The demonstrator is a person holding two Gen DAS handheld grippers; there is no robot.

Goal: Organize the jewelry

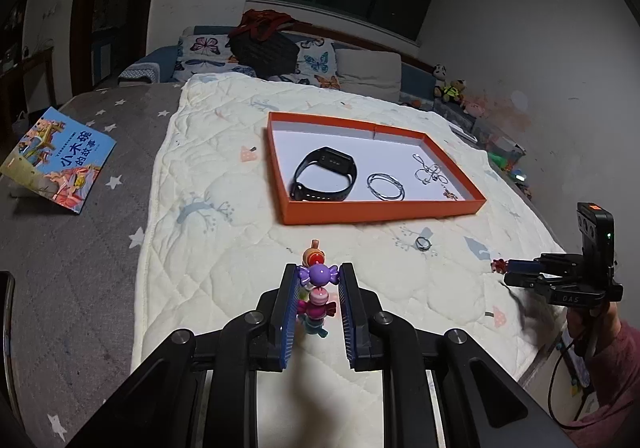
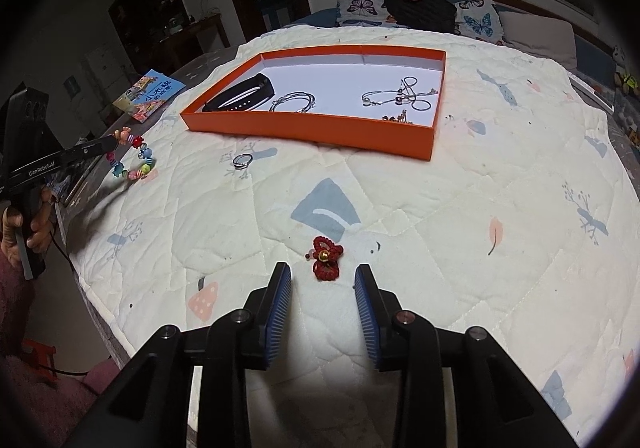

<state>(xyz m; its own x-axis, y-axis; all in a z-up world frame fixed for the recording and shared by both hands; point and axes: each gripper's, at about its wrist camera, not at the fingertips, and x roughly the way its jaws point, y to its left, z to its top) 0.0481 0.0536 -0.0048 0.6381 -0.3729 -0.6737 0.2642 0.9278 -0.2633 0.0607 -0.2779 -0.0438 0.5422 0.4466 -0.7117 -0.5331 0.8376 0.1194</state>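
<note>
An orange tray (image 1: 380, 214) (image 2: 304, 130) lies on the quilted bed and holds a black smart band (image 1: 324, 180) (image 2: 240, 94), a silver bangle (image 1: 386, 186) (image 2: 294, 102) and silver chains (image 1: 430, 172) (image 2: 400, 94). My left gripper (image 1: 319, 274) (image 2: 112, 142) is shut on a colourful candy-bead bracelet (image 1: 316, 288) (image 2: 134, 160), held above the quilt. My right gripper (image 2: 323, 272) (image 1: 505, 266) is open, its fingers either side of a red knotted bracelet (image 2: 326, 258) (image 1: 497, 265) on the quilt. A silver ring (image 1: 422, 244) (image 2: 242, 160) lies in front of the tray.
A children's book (image 1: 60, 160) (image 2: 150, 94) rests on the grey star blanket at the left. Pillows and a dark bag (image 1: 264, 48) sit at the head of the bed. Toys (image 1: 452, 88) line the right wall. The bed edge is near me.
</note>
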